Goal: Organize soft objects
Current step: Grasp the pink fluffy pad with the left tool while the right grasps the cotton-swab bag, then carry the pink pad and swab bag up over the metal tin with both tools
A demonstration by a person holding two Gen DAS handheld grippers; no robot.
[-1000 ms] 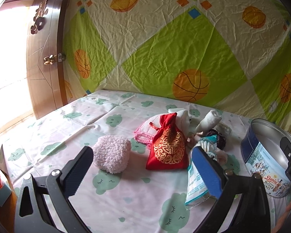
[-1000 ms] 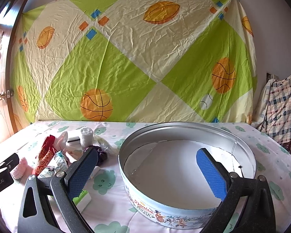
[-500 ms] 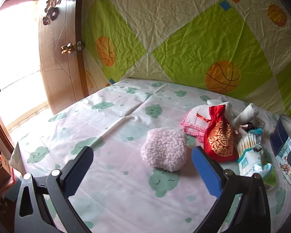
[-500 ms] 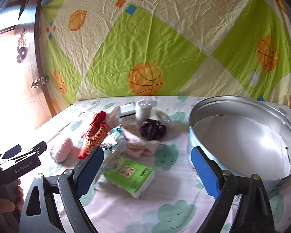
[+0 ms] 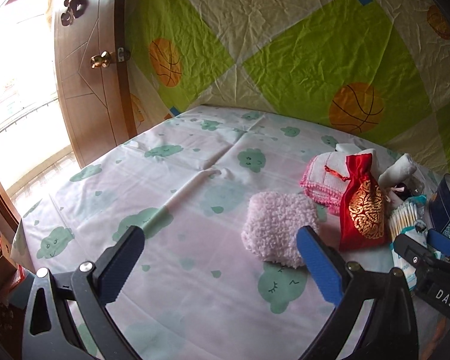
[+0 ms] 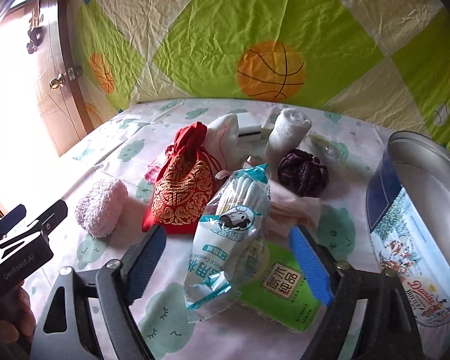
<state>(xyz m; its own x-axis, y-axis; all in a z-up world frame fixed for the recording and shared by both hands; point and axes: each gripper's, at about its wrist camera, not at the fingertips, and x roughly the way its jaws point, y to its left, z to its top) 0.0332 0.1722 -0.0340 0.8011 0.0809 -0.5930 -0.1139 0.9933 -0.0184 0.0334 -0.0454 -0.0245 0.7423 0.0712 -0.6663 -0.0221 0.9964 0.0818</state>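
On the cloud-print sheet (image 5: 177, 186), the soft things were found heaped near the tin (image 6: 417, 210). The right gripper (image 6: 228, 258) was seen with jaws just narrowing, the bag of cotton swabs (image 6: 234, 225) framed between them but not pressed. The left gripper (image 5: 219, 258) was held wide and empty, the pink fluffy pad (image 5: 279, 228) lying just beside its right finger, next to the red pouch (image 5: 363, 207).

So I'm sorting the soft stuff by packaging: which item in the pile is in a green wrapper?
The flat green tissue pack, lying under the clear cotton swab bag; nothing else is green-wrapped.
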